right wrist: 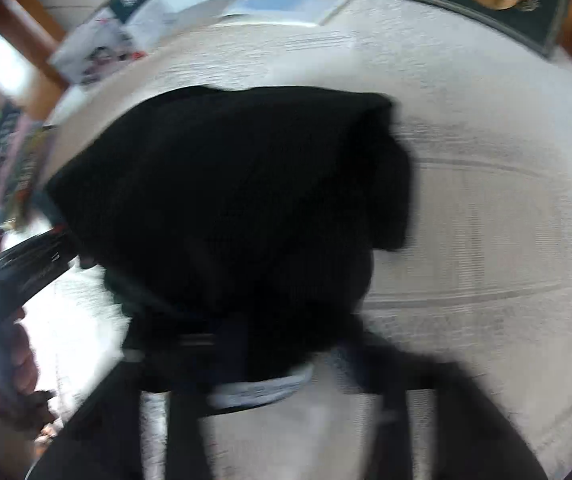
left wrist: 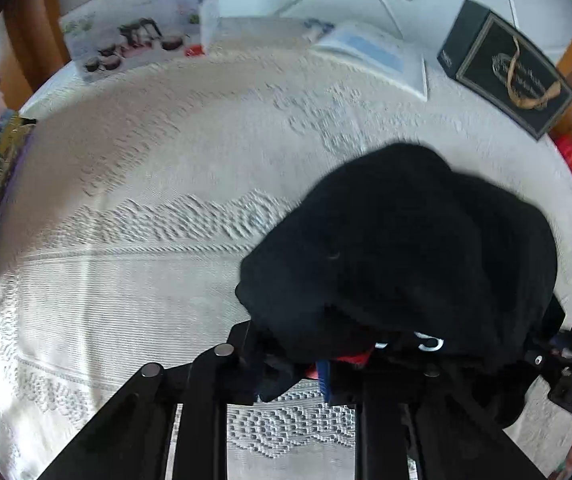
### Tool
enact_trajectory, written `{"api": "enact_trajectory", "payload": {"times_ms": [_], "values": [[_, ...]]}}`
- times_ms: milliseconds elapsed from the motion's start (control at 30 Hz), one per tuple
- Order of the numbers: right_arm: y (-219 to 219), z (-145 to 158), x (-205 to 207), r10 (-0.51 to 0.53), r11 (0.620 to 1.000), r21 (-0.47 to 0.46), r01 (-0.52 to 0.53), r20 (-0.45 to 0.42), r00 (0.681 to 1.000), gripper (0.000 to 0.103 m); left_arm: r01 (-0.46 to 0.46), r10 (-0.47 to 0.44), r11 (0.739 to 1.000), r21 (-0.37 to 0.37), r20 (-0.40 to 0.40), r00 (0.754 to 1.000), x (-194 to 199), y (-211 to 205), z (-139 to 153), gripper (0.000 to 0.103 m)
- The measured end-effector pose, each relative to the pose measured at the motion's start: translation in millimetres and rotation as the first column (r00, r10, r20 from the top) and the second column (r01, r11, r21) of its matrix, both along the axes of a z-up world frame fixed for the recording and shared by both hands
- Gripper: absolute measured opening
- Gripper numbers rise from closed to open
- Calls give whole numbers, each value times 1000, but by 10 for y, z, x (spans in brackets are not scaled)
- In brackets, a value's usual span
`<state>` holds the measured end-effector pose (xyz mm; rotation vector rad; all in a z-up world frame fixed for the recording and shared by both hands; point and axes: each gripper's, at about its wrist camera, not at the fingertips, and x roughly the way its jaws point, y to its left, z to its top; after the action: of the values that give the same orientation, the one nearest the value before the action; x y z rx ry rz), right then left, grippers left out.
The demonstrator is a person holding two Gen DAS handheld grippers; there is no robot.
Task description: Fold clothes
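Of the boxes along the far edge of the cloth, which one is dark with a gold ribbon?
The dark box at far right, lying flat, gold ribbon across its lid. The others are white or pale.

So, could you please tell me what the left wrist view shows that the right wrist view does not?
Only the left wrist view shows white lettering and a red-and-blue patch on the black garment, near the left gripper.

Only the right wrist view shows a hand at the left edge holding the other gripper's body.

Both show the garment draped over the fingers, hiding their tips, the white textured bedspread, the dark box with a gold ribbon and the white booklet.
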<state>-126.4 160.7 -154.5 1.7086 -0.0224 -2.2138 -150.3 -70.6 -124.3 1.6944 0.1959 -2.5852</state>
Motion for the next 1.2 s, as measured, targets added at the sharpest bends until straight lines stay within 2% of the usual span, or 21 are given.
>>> {"api": "enact_trajectory", "payload": {"times_ms": [33,167,300,400,500,533,567,600,633,667,733,767,800,867,1000,1067,1200], "values": [[-18,93,22,15,1000,7,-15,-35,999,16,-8,8,1000,1,-28,1000,30,-38,133,18],[42,700,131,40,997,-63,-51,-170,985,13,-36,36,999,4,-110,993,147,-176,642,17],[137,1491,340,48,988,-120,-94,-339,939,13,-28,41,996,79,-178,983,389,-306,1129,17],[237,1965,494,24,983,-154,-98,-421,907,13,62,-34,982,176,-159,987,520,-302,1260,24],[417,2090,527,-43,992,-126,-15,-443,896,15,97,-68,953,288,-109,992,639,-231,1145,38],[493,2075,514,-74,995,-97,35,-433,898,24,97,-76,944,316,-78,994,668,-184,1080,38],[573,2042,517,-107,994,-70,86,-425,899,39,103,-85,944,314,-69,994,684,-148,1050,38],[658,1995,536,-137,991,-49,128,-426,894,49,110,-95,945,309,-63,993,698,-113,1024,38],[744,1942,557,-164,985,-30,168,-429,888,70,117,-105,946,304,-56,993,713,-78,999,38],[822,1883,587,-180,982,-21,189,-422,889,81,124,-114,946,299,-50,992,728,-43,973,39],[969,1763,656,-201,976,-8,216,-400,894,81,138,-133,947,289,-36,990,757,27,922,45],[1027,1702,682,-207,974,0,225,-386,899,81,145,-143,948,284,-30,989,772,62,897,57],[1080,1640,705,-212,973,9,232,-371,904,81,153,-152,948,279,-23,988,786,97,871,75],[1175,1456,763,-227,968,26,250,-332,915,82,153,-157,950,271,-6,988,794,123,819,97],[1291,1025,882,-246,962,62,267,-232,941,84,128,-140,965,229,35,990,811,56,718,99],[1301,780,939,-247,962,79,263,-168,954,93,115,-128,975,189,61,990,785,13,643,99],[1087,335,1050,-172,979,95,178,-76,982,100,84,-101,979,185,84,991,757,-147,463,99]]}}
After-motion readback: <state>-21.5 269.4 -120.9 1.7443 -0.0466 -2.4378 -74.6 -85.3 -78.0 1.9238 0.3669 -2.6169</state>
